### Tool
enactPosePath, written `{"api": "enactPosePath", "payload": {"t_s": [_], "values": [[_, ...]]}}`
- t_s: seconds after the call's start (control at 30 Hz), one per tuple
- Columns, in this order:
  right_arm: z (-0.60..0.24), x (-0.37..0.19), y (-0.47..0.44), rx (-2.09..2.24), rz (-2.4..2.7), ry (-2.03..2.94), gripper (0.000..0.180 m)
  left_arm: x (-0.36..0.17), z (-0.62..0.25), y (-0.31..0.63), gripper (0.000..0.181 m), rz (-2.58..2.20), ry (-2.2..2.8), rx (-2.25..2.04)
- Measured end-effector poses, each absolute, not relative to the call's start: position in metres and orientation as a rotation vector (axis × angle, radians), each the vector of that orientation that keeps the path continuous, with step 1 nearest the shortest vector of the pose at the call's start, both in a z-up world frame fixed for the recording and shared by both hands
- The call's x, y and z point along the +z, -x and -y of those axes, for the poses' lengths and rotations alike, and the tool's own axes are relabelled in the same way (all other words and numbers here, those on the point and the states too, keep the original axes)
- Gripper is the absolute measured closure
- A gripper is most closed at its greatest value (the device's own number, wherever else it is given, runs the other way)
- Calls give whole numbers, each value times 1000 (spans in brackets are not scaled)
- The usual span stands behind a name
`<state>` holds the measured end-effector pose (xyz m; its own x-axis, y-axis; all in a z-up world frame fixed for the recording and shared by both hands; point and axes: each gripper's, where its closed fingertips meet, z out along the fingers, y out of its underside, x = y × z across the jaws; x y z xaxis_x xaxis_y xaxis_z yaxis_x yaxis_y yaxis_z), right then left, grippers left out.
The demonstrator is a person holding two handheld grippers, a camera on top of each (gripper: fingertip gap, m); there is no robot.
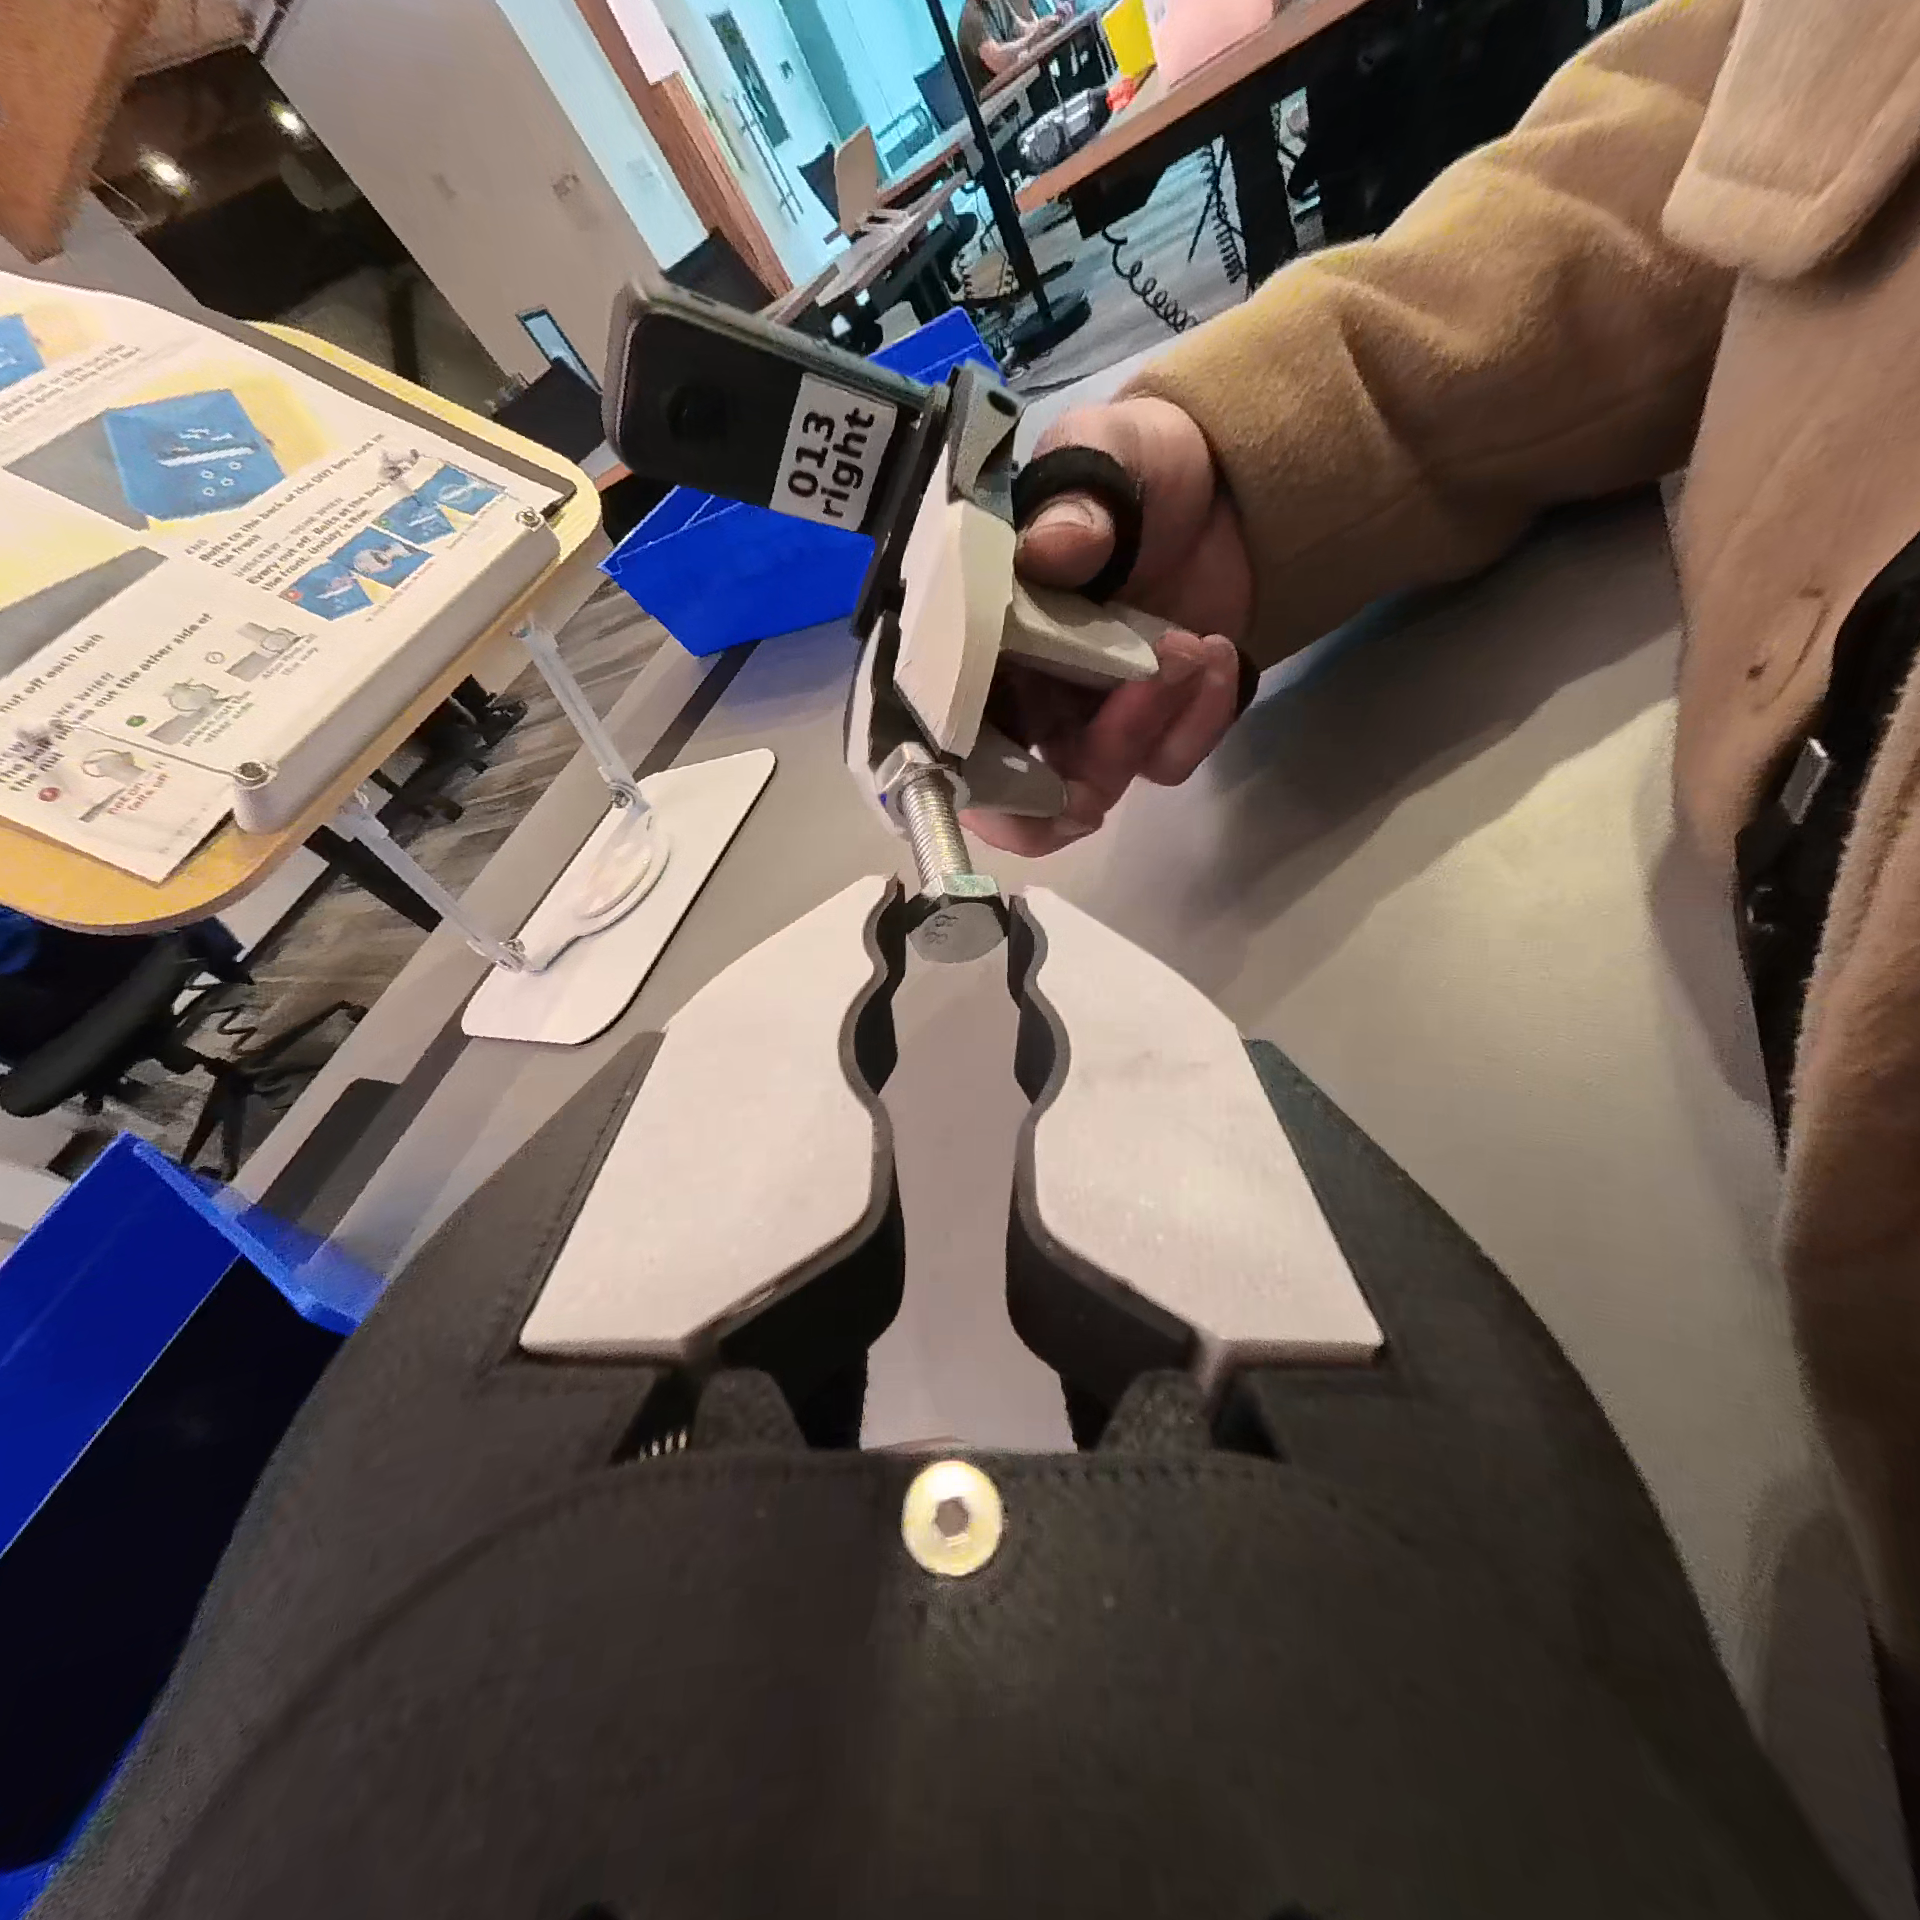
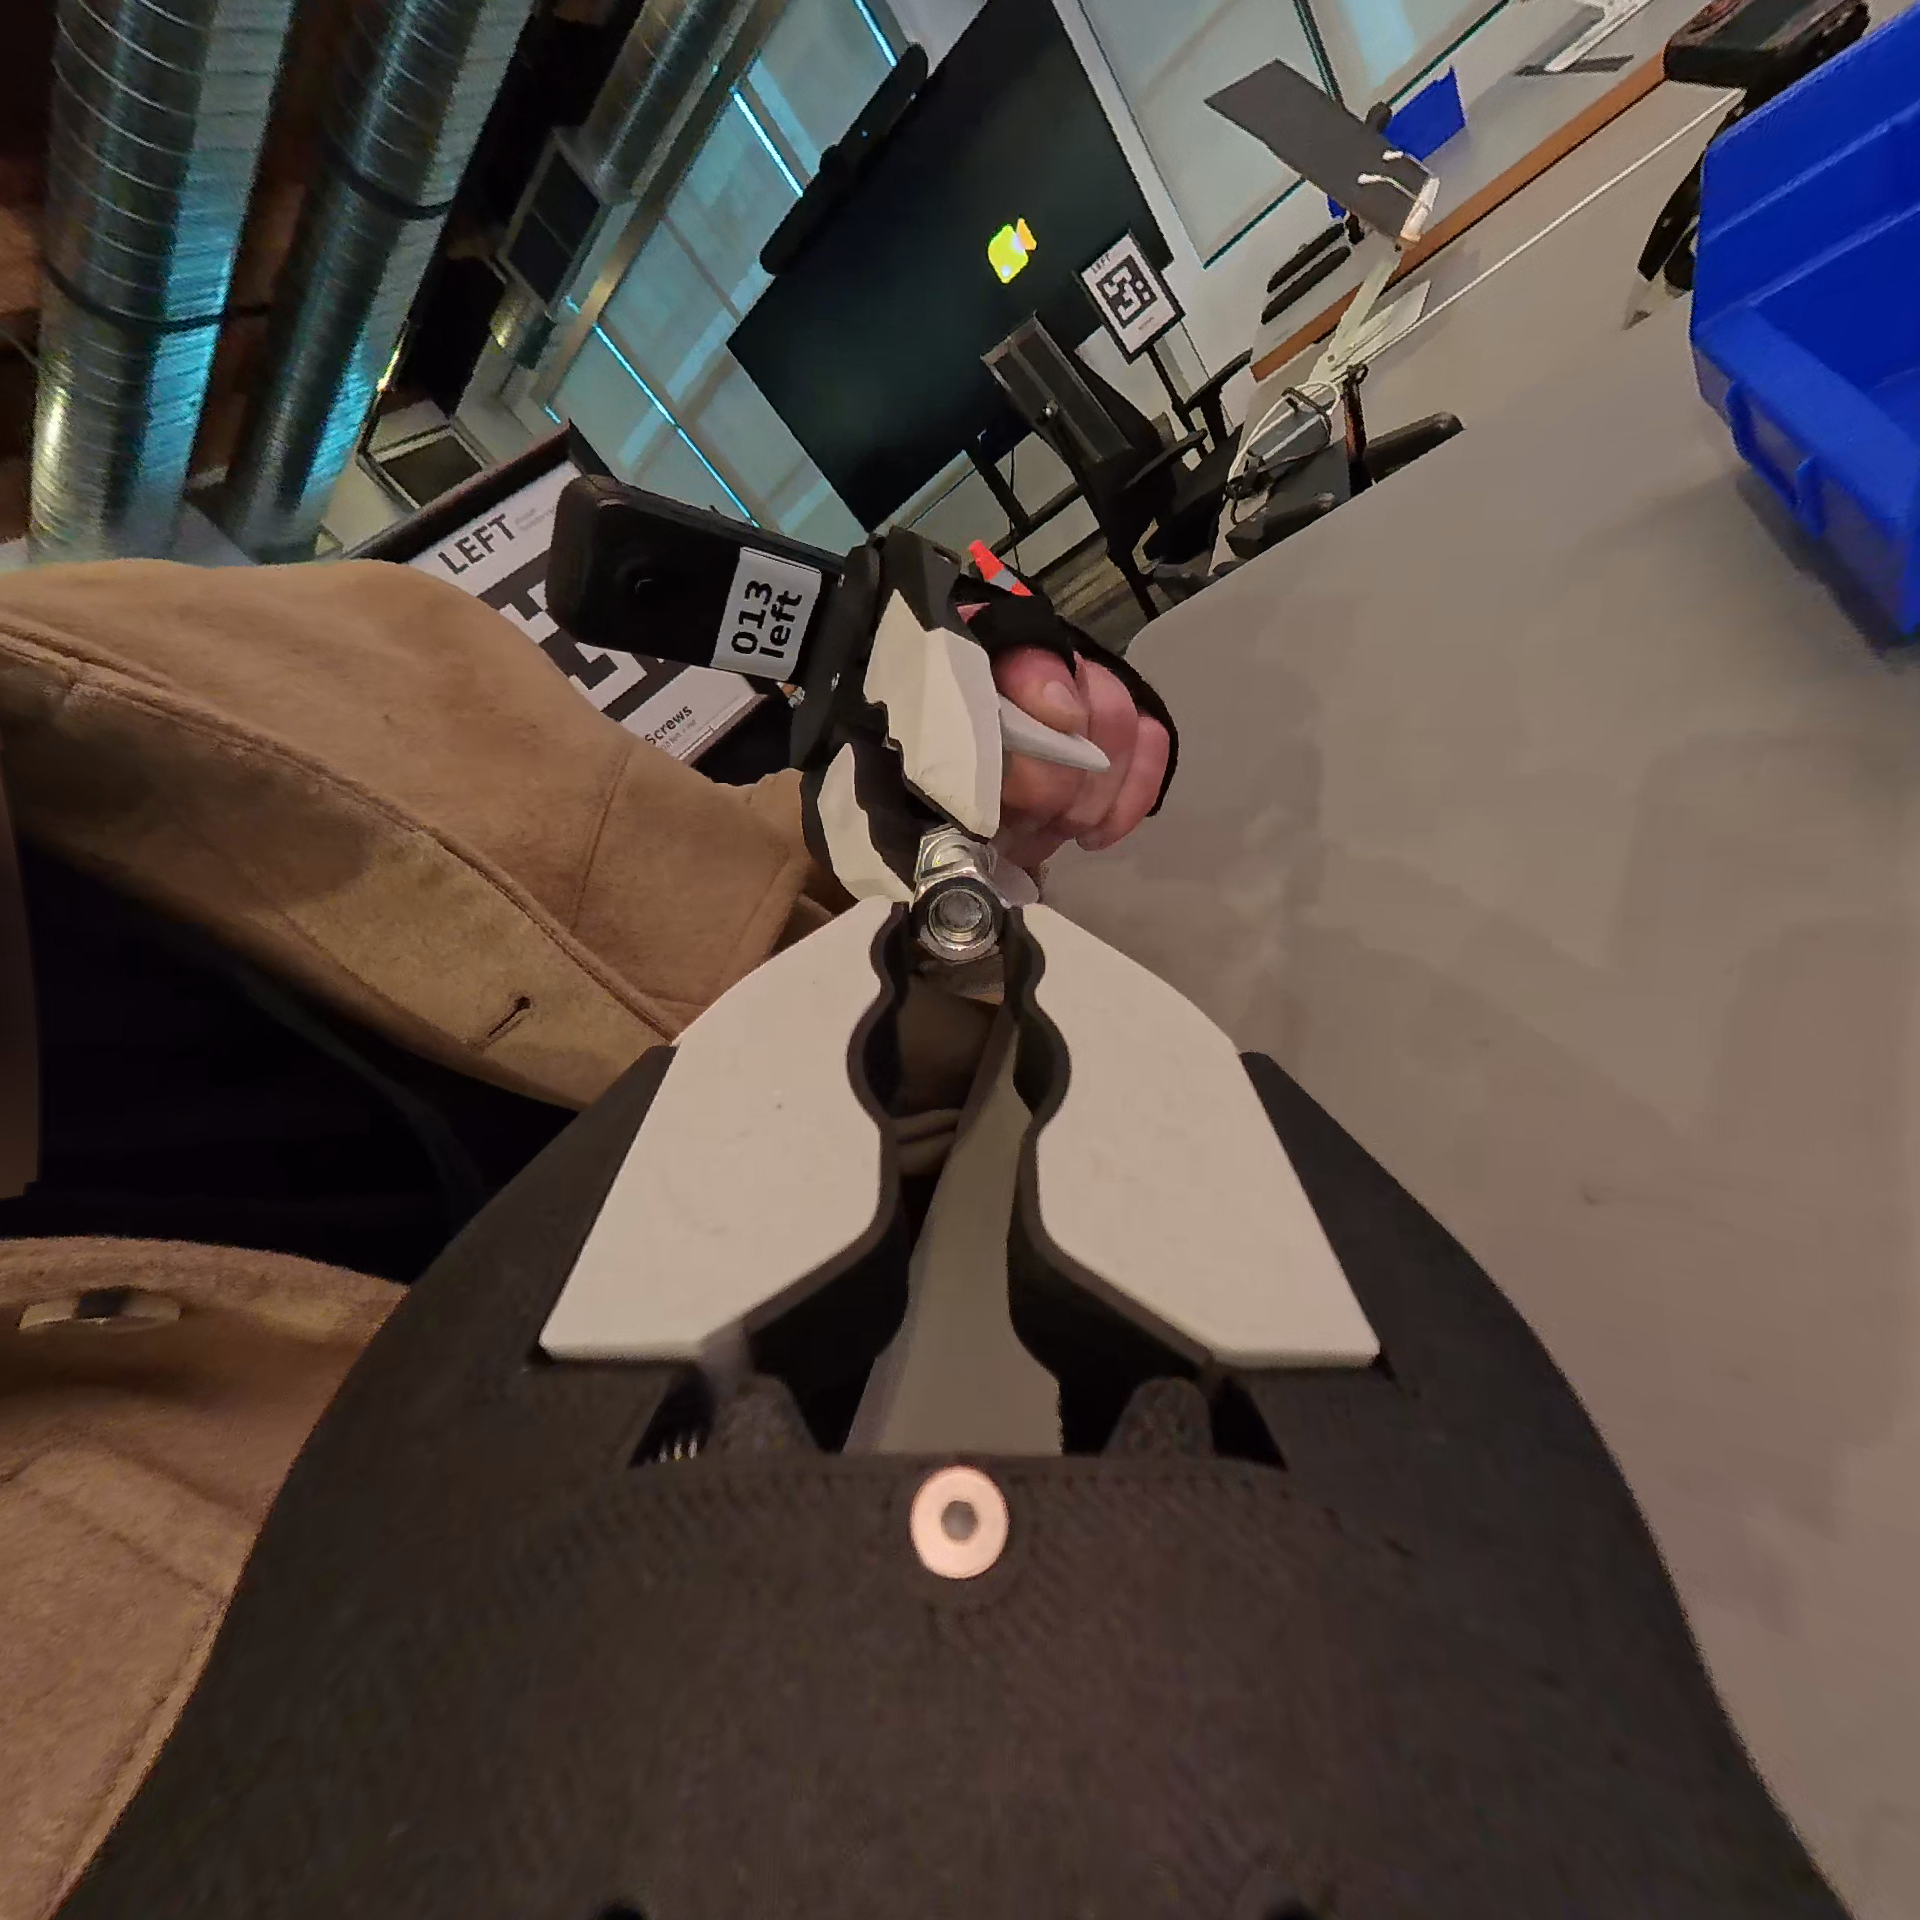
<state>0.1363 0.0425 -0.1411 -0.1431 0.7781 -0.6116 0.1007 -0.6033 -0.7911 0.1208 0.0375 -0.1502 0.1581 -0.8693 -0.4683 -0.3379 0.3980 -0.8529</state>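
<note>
A silver hex bolt (image 1: 937,831) is held in the air over the grey table (image 1: 1403,987) between both grippers. My left gripper (image 1: 956,920) is shut on the bolt's hex head. The right gripper (image 1: 912,774), held by a hand (image 1: 1132,623) in a tan sleeve, grips the far threaded end. In the right wrist view, my right gripper (image 2: 958,923) is shut on a silver nut (image 2: 956,916) on the bolt's end. The left gripper (image 2: 940,852) holds the other end just beyond it. The thread is hidden there.
An instruction sheet on a tilted board (image 1: 260,582) with a white stand (image 1: 623,894) is at the left. Blue bins sit behind (image 1: 769,582) and at the near left (image 1: 125,1330), and one at the right (image 2: 1818,343). A tan coat (image 2: 364,831) is close by. Less than 4 cm separates the two grippers' tips.
</note>
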Motion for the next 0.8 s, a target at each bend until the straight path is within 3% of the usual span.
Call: {"api": "enactPosePath", "payload": {"t_s": [0.8], "values": [[-38, -135, -136, 1780, 1025, 1553, 158, -145, -34, -123, 163, -1376, 1165, -644]]}}
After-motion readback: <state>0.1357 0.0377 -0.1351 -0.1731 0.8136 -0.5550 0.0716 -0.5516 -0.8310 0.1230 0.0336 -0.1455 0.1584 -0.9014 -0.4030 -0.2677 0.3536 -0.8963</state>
